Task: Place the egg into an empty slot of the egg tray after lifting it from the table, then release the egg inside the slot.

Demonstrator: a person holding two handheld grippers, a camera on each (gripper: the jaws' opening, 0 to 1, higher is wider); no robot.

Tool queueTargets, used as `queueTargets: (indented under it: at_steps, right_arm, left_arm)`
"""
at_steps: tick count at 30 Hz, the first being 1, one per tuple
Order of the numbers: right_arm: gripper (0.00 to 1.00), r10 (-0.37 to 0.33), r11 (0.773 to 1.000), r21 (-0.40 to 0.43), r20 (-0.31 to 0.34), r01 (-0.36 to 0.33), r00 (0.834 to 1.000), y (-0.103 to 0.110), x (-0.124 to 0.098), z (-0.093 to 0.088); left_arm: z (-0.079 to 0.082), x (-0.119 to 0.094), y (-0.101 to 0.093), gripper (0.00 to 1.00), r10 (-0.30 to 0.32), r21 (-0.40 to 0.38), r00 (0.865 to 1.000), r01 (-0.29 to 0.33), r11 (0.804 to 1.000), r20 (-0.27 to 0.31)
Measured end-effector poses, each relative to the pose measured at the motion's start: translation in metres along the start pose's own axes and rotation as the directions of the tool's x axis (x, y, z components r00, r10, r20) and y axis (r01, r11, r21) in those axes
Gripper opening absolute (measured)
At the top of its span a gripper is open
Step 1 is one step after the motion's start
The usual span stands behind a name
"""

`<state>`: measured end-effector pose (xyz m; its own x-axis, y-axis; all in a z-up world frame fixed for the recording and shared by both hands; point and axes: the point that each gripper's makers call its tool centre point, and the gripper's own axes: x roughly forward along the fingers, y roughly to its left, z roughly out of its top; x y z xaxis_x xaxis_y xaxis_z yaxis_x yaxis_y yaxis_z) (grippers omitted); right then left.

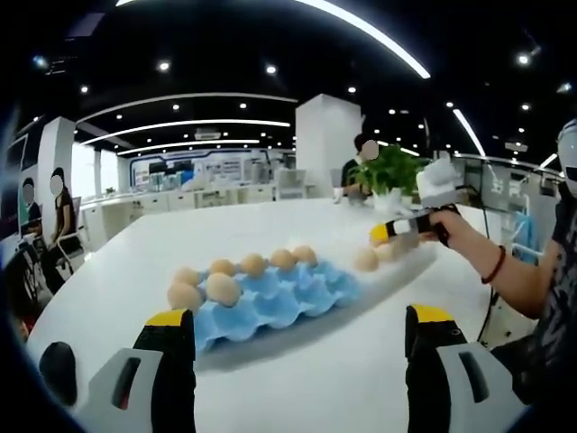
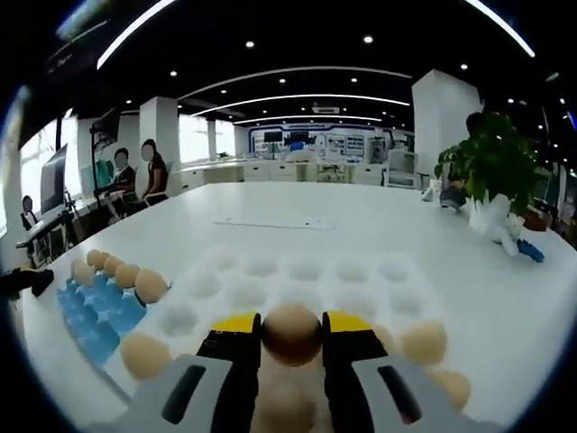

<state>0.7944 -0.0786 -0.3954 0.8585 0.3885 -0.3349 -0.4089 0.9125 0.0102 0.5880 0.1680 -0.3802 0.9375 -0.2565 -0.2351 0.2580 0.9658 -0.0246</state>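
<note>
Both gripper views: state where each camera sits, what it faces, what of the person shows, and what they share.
Left gripper view: rides the left hand-held gripper, jaws open, facing the blue egg tray on the white table; the person's hand brings the right hand-held gripper in.
Right gripper view: rides the right hand-held gripper, shut on an egg, facing a white egg tray.
Shared: blue egg tray, table, potted plant.

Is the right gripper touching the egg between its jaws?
Touching. The right gripper view shows the right gripper with both jaws pressed against the egg.
</note>
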Motion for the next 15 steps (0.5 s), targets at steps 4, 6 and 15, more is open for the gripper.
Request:
queueTargets:
  at_steps: [4,6,15]
  right_arm:
    - [0.27,-0.003,1.000,0.010,0.021,0.003,1.000,0.000,-0.001,0.005]
    - [0.27,-0.003,1.000,0.010,0.021,0.003,1.000,0.000,-0.001,0.005]
    - [0.27,0.026,1.000,-0.010,0.013,-0.026,1.000,0.010,-0.003,0.005]
  left_arm:
    - [0.001,0.000,-0.001,0.99,-0.002,0.003,1.000,0.002,1.000,0.002]
    - [0.001,0.001,-0.002,0.99,-0.003,0.005,1.000,0.003,1.000,-0.001]
    - [0.003,-0.001,-0.003,0.99,-0.002,0.005,1.000,0.002,1.000,0.004]
